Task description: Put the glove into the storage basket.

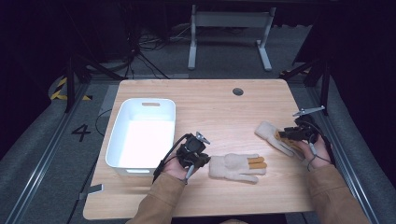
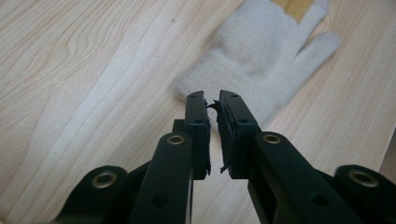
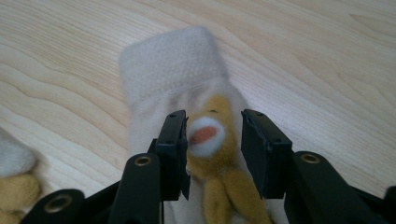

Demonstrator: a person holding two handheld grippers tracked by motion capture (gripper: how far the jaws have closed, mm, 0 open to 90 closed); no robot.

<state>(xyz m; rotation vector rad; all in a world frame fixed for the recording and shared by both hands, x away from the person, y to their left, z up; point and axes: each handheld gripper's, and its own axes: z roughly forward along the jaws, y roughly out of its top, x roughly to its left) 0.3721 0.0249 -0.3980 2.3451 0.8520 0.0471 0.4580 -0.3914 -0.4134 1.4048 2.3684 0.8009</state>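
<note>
Two cream knitted gloves with tan fingers lie flat on the wooden table (image 1: 210, 107). One glove (image 1: 236, 167) is near the front; its cuff (image 2: 210, 79) lies just past the tips of my left gripper (image 1: 204, 161) (image 2: 213, 95). The jaws stand a narrow slit apart with nothing gripped in it. The other glove (image 1: 271, 134) (image 3: 173, 60) lies to the right. My right gripper (image 1: 283, 135) (image 3: 214, 116) is open over it. A tan finger with a white and orange tip (image 3: 208, 135) sits between the jaws, clear of the right jaw.
An empty white bin (image 1: 120, 140) with a handle slot stands at the left of the table, close to my left hand. A round cable hole (image 1: 237, 91) is near the far edge. The table's right edge runs just beyond my right hand.
</note>
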